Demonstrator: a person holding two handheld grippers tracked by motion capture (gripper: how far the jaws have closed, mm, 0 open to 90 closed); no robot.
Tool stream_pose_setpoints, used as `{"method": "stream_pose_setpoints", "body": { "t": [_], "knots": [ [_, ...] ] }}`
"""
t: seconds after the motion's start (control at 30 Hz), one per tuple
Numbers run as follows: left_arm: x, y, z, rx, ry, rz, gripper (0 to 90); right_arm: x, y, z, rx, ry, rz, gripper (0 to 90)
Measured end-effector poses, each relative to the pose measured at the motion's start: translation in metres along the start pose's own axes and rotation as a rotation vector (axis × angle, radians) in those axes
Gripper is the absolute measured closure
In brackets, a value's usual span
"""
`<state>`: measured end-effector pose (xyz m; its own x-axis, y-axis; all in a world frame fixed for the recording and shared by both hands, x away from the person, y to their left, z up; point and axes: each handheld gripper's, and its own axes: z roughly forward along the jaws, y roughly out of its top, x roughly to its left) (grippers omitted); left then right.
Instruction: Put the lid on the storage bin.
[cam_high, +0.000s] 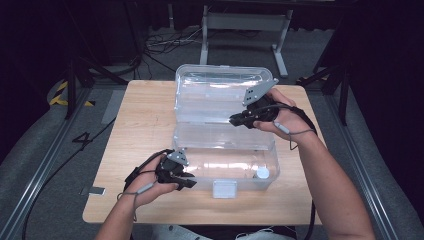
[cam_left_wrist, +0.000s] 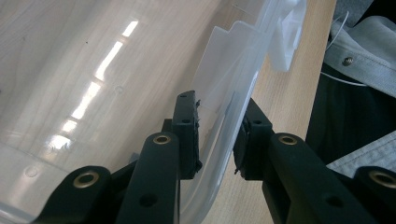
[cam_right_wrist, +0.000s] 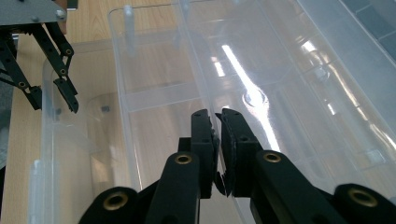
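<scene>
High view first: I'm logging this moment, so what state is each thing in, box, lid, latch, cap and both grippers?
Box: clear, open, upright on the table.
Lid: swung back, standing open behind the box.
Latch: undone, hanging at the front wall.
White cap: lying inside the box, right end.
Left gripper: jaws straddling the box's wall.
Right gripper: shut, over the lid.

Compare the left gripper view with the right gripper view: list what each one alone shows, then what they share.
Left gripper view alone: the left gripper with its jaws astride the box's front wall, the white latch, and grey clothing past the table edge.

Right gripper view alone: the right gripper with jaws nearly together, empty, above the open lid, and the other gripper off at the box's far end.

Both: the clear plastic box and the wooden table.
</scene>
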<state>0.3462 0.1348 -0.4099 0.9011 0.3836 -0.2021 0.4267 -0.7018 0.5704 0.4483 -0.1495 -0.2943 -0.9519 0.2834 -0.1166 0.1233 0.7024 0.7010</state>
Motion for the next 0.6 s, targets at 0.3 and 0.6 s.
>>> {"method": "stream_pose_setpoints", "body": {
  "t": [0.3, 0.6],
  "knots": [
    [0.0, 0.0, 0.0, -0.002, -0.001, -0.004, 73.4, 0.01, -0.002, -0.004, -0.003, 0.011, -0.006, 84.2],
    [0.0, 0.0, 0.0, 0.002, -0.003, -0.006, 73.3, 0.018, -0.004, -0.007, -0.003, 0.013, -0.022, 84.3]
  ]
}}
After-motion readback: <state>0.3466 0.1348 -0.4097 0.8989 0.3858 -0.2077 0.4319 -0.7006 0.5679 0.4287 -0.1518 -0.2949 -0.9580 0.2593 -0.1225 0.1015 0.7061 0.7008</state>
